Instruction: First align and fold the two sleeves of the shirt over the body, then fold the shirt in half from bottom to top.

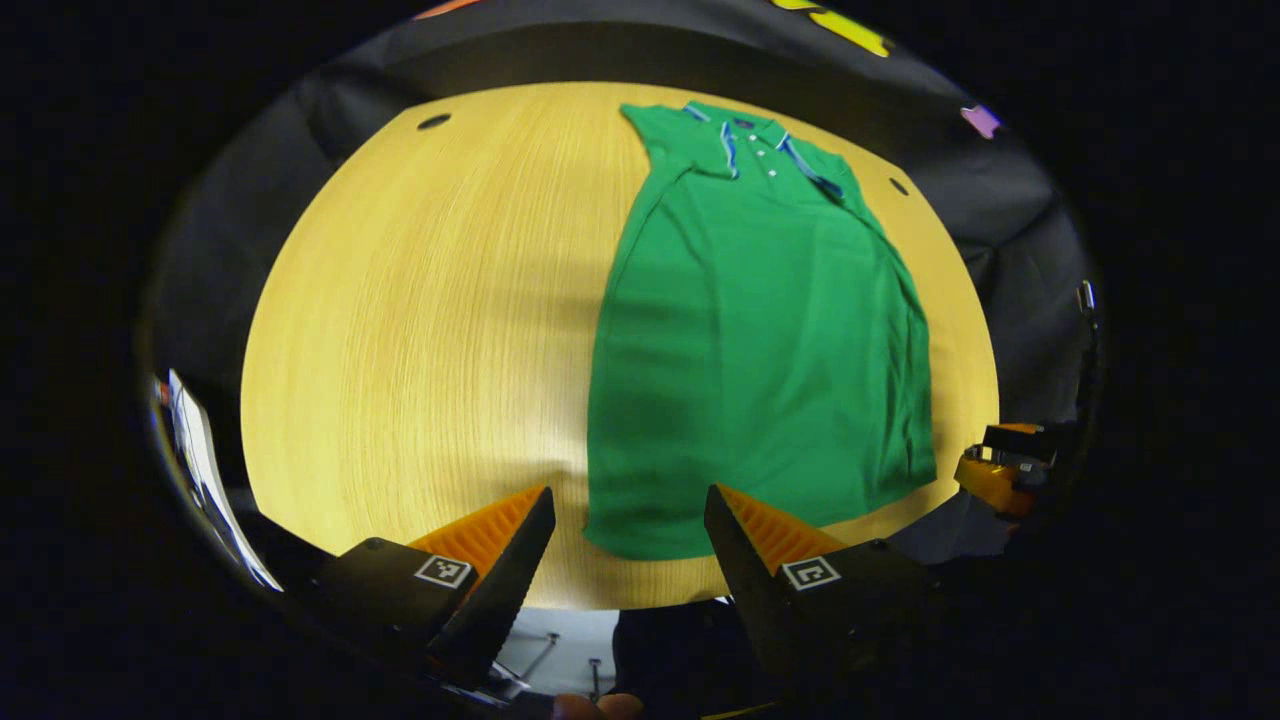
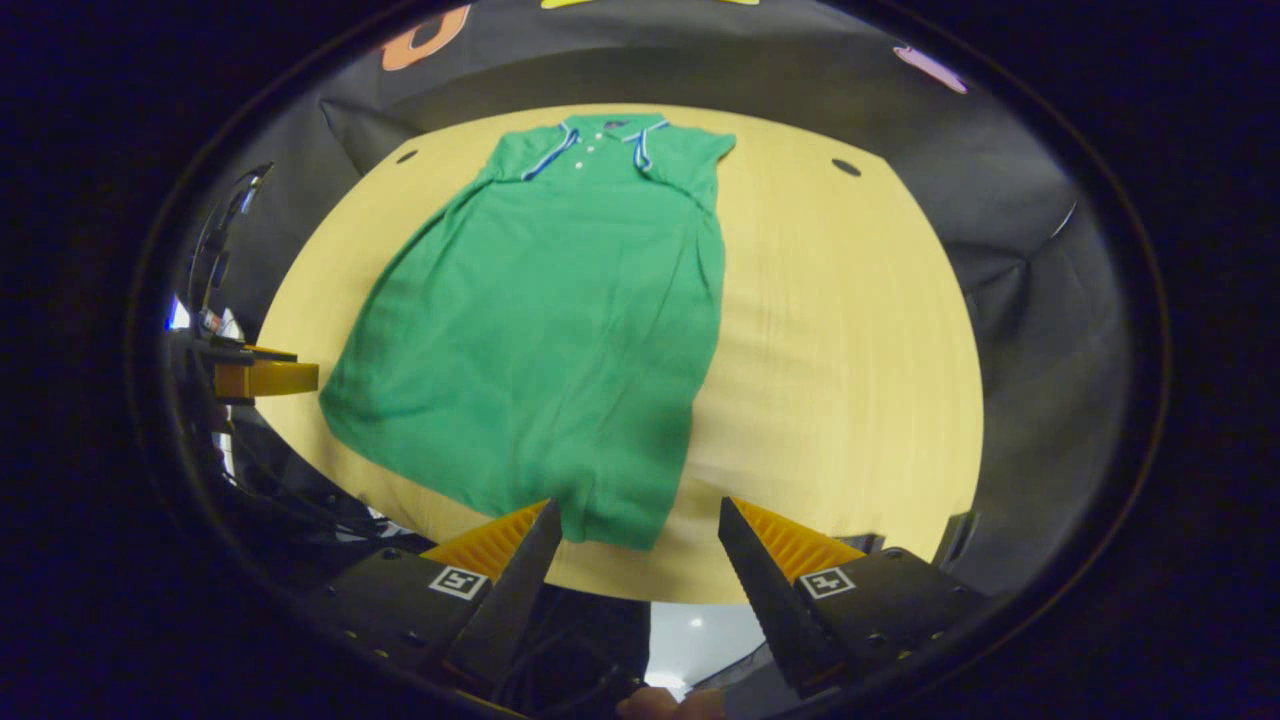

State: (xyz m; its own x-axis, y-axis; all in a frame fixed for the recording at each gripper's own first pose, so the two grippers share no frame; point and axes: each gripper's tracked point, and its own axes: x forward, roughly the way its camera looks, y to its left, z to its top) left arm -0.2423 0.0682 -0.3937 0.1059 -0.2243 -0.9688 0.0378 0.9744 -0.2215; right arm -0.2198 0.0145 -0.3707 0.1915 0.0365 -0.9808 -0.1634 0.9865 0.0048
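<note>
A green polo shirt (image 1: 760, 330) lies flat on the wooden table (image 1: 420, 330), collar at the far end, both sleeves folded in over the body so it forms a long strip. My left gripper (image 1: 630, 520) hangs open above the hem's left corner, touching nothing. In the right gripper view the same shirt (image 2: 540, 320) stretches away from me, and my right gripper (image 2: 640, 525) is open just above the hem's right corner. The other gripper (image 1: 1000, 470) shows at the right edge of the left gripper view, and at the left edge (image 2: 265, 378) of the right gripper view.
The round wooden table (image 2: 850, 340) has bare wood on both sides of the shirt and small dark holes (image 1: 433, 121) (image 2: 846, 166) near its far rim. Black cloth walls surround it. Its near edge lies just under both grippers.
</note>
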